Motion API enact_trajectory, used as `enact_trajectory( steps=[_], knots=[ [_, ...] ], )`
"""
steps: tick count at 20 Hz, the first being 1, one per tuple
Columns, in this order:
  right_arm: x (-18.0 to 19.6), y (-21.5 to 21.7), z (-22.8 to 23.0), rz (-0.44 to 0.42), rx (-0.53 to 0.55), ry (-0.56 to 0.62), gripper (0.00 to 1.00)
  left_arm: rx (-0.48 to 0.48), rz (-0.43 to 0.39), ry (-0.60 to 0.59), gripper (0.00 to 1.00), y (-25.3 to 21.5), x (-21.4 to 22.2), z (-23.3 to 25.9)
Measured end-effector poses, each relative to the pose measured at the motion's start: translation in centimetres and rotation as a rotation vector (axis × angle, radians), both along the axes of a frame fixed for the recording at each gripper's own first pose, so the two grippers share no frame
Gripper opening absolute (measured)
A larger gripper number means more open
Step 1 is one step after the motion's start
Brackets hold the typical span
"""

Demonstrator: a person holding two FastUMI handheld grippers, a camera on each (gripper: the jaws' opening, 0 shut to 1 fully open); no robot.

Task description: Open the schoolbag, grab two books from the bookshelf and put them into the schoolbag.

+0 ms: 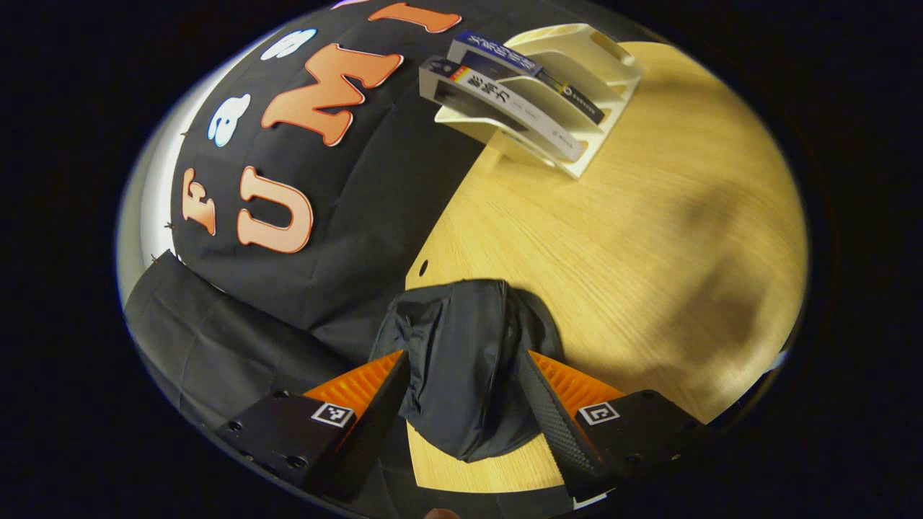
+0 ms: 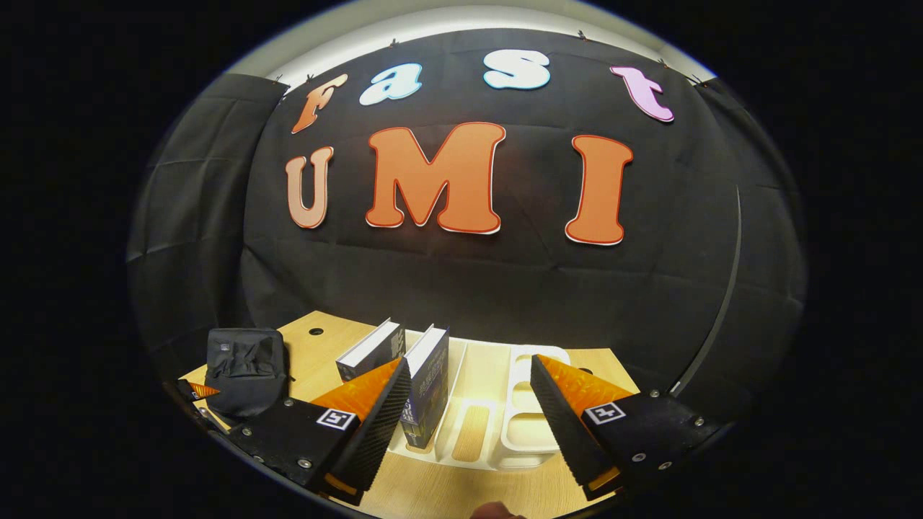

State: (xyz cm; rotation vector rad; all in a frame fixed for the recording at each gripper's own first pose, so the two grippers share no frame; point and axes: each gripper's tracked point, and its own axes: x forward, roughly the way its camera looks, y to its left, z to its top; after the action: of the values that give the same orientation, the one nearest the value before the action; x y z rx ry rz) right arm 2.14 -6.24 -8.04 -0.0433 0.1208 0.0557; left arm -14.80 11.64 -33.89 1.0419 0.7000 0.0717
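Note:
The black schoolbag (image 1: 461,360) sits on the wooden table between the fingers of my left gripper (image 1: 461,355), which is open; its fingertips reach the bag's sides, and I cannot tell if they press. In the right gripper view the schoolbag (image 2: 245,366) stands at the far left. A white bookshelf rack (image 1: 588,108) holds two books: a white-spined book (image 1: 515,108) and a dark blue book (image 1: 526,66). My right gripper (image 2: 467,382) is open just in front of the rack (image 2: 523,425). The dark blue book (image 2: 429,382) stands beside its left finger, the other book (image 2: 371,349) farther left.
The wooden table (image 1: 649,238) stretches between the bag and the rack, with a small round hole (image 1: 422,267) near its back edge. The booth's black cloth wall (image 2: 461,281) rises right behind the table. The rack's right-hand slots (image 2: 533,432) hold nothing.

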Motion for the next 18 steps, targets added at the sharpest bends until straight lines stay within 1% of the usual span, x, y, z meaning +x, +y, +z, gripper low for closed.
enact_trajectory(
  steps=[4,7,9,11,12,13,14,15,16,17,18],
  knots=[
    [-0.1,-0.2,-0.2,0.016,-0.016,0.006,0.99,0.037,0.051,0.021,0.97,2.0,0.0,-1.5],
    [-0.4,-0.2,-0.1,0.034,-0.035,0.001,0.99,0.059,0.059,0.036,0.96,3.5,0.8,-2.5],
    [-0.5,-0.2,-0.3,0.042,-0.043,0.003,0.99,0.076,0.050,0.049,0.96,4.0,2.1,-2.9],
    [-0.5,0.2,-0.6,0.056,-0.051,0.018,0.99,0.062,0.049,0.073,0.82,4.7,2.7,-2.9],
    [-0.5,0.5,-0.7,0.064,-0.055,0.028,0.99,0.050,0.051,0.080,0.68,5.0,3.1,-2.8],
    [-0.6,0.7,-0.8,0.067,-0.060,0.033,0.99,0.034,0.049,0.091,0.63,5.1,3.1,-2.6],
    [-0.5,0.9,-0.9,0.067,-0.063,0.041,0.99,0.014,0.046,0.106,0.51,5.2,3.2,-2.4],
    [-0.5,1.3,-0.9,0.068,-0.064,0.047,0.99,-0.009,0.039,0.120,0.46,5.2,3.5,-2.0],
    [-0.4,1.5,-1.0,0.067,-0.065,0.055,0.99,-0.034,0.029,0.139,0.33,5.2,3.7,-1.7],
    [-0.3,2.0,-1.0,0.066,-0.064,0.061,0.99,-0.054,0.021,0.146,0.27,5.4,4.0,-1.1],
    [0.0,2.4,-1.0,0.058,-0.065,0.071,0.99,-0.081,0.009,0.175,0.18,5.5,4.3,-0.8]
  ],
)
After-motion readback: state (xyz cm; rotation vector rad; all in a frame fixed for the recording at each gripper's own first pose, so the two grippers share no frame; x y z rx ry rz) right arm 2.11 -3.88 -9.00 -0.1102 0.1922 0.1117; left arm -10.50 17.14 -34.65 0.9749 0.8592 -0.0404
